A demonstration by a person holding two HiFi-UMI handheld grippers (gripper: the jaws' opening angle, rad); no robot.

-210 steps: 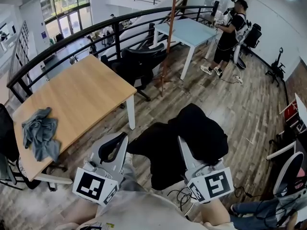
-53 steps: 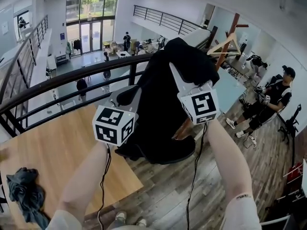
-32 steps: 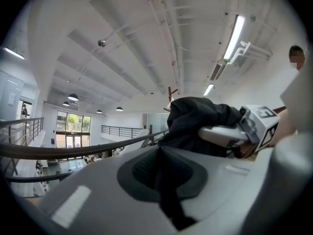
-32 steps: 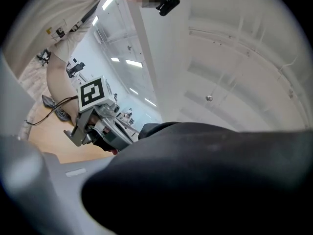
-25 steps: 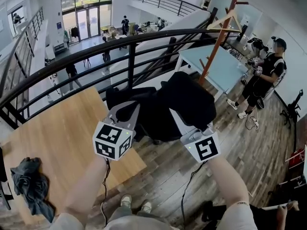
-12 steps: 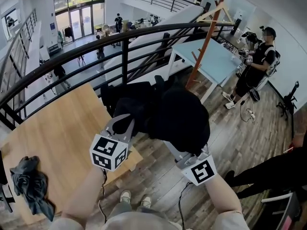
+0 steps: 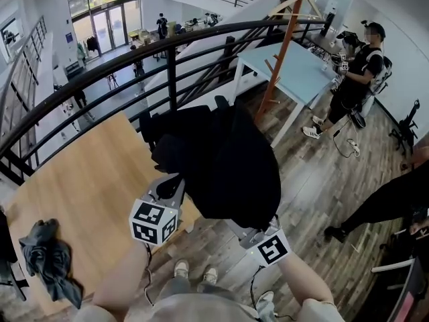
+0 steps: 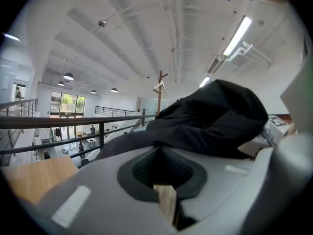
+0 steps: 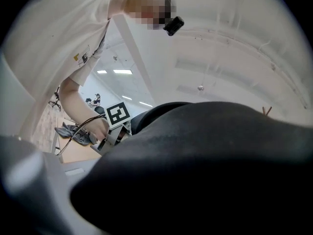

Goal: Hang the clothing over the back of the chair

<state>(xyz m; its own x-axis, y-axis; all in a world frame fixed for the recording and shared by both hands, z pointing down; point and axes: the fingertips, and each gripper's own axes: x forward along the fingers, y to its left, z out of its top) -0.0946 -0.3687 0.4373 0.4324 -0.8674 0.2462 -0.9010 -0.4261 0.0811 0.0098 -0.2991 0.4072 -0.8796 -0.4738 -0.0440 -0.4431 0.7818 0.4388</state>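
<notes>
A black garment (image 7: 228, 166) hangs bunched over the top of a black office chair (image 7: 148, 129), which stands by the wooden table's corner. Most of the chair is hidden under the cloth. My left gripper (image 7: 171, 182) is at the garment's lower left edge. In the left gripper view its jaws stand closed, with the garment (image 8: 210, 119) running off their tips. My right gripper (image 7: 251, 230) reaches under the garment's lower right side, and the cloth (image 9: 215, 170) covers its jaws. Those jaws are opening with the cloth between them.
The wooden table (image 7: 74, 186) lies to the left with a grey cloth (image 7: 47, 260) on it. A black railing (image 7: 167, 52) runs behind the chair. Behind it to the right are a light blue table (image 7: 295, 59), a wooden coat stand (image 7: 280, 45) and a standing person (image 7: 355, 66).
Both grippers have come down and nearer with the black garment. It has dropped from in front of the railing onto the chair's top.
</notes>
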